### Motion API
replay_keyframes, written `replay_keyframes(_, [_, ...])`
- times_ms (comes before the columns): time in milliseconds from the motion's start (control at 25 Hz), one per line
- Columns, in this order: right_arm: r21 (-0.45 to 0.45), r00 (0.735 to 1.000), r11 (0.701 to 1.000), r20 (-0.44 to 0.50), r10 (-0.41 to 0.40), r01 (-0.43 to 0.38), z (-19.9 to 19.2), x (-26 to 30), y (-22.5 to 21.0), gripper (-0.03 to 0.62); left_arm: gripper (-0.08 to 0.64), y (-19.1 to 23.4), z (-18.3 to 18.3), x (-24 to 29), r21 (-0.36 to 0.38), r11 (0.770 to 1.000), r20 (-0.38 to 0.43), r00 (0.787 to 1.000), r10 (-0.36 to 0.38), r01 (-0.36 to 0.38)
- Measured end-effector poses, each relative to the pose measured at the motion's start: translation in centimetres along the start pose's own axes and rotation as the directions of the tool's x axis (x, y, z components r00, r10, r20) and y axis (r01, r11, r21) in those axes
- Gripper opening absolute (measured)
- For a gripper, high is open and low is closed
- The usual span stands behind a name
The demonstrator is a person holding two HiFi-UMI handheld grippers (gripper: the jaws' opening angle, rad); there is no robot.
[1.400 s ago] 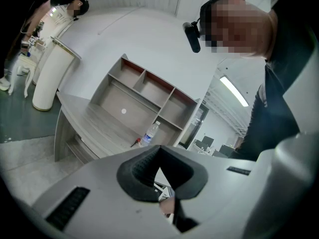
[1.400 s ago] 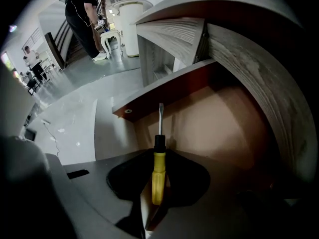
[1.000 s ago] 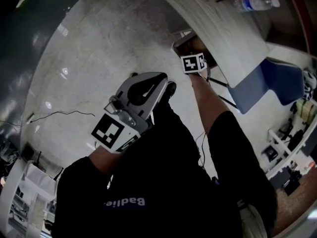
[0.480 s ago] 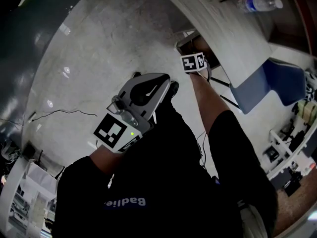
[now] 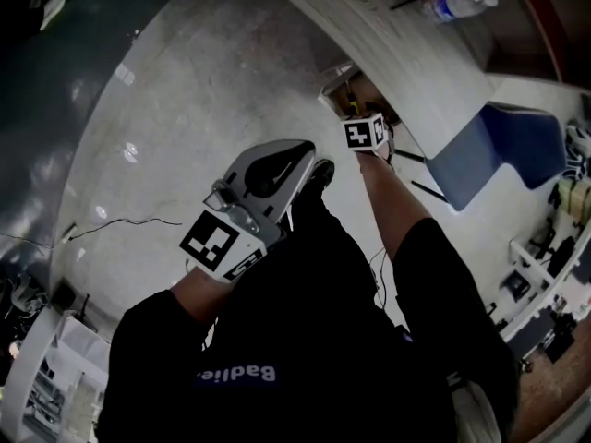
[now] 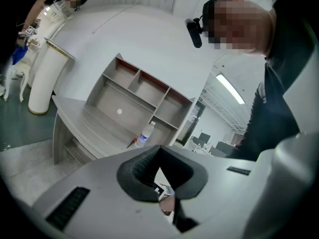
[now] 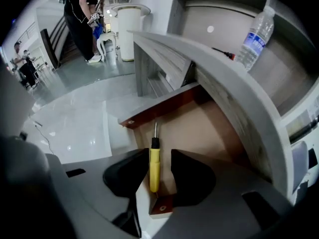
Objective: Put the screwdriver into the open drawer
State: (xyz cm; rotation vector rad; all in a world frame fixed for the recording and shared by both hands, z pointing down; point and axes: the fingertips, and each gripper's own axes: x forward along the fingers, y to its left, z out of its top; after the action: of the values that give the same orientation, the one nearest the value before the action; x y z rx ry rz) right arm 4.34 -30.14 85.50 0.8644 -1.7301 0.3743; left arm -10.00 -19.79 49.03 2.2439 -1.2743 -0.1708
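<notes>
**Letting go of the screwdriver over the drawer**

The right tool (image 7: 160,154) points down over the open drawer (image 7: 199,128). Its jaws have just been opening and now stand wide, pressing on nothing. The yellow screwdriver (image 7: 154,169) lies in the drawer right between them, with its handle at 6 o'clock and its tip at 12 o'clock. The left tool (image 6: 159,149) is closed on nothing and is well apart. I think the right tool only needs to lift away.

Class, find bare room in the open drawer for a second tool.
In the right gripper view: free, the drawer floor right of the screwdriver, up to the desk's overhanging edge; crowded, the strip along its left side where the screwdriver lies.
</notes>
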Motion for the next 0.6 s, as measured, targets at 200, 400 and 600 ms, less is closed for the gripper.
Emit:
replay_keyframes(200, [0.083, 0.996, 0.996, 0.084, 0.027, -0.034, 0.9, -3.7, 0.1, 0.157, 0.002, -1.8, 1.4, 0.2, 0.022, 0.999, 0.003, 1.000, -0.030, 0.030])
replay_keyframes(400, [0.142, 0.982, 0.988, 0.187, 0.038, -0.065, 2.1, -9.2, -0.3, 0.148, 0.002, -4.0, 2.6, 0.1, 0.044, 0.997, 0.006, 0.998, -0.067, 0.067])
replay_keyframes(600, [0.196, 0.954, 0.972, 0.291, 0.071, -0.132, 2.7, -15.1, -0.1, 0.130, 0.002, -6.6, 3.6, 0.1, 0.071, 0.991, 0.003, 0.993, -0.117, 0.116])
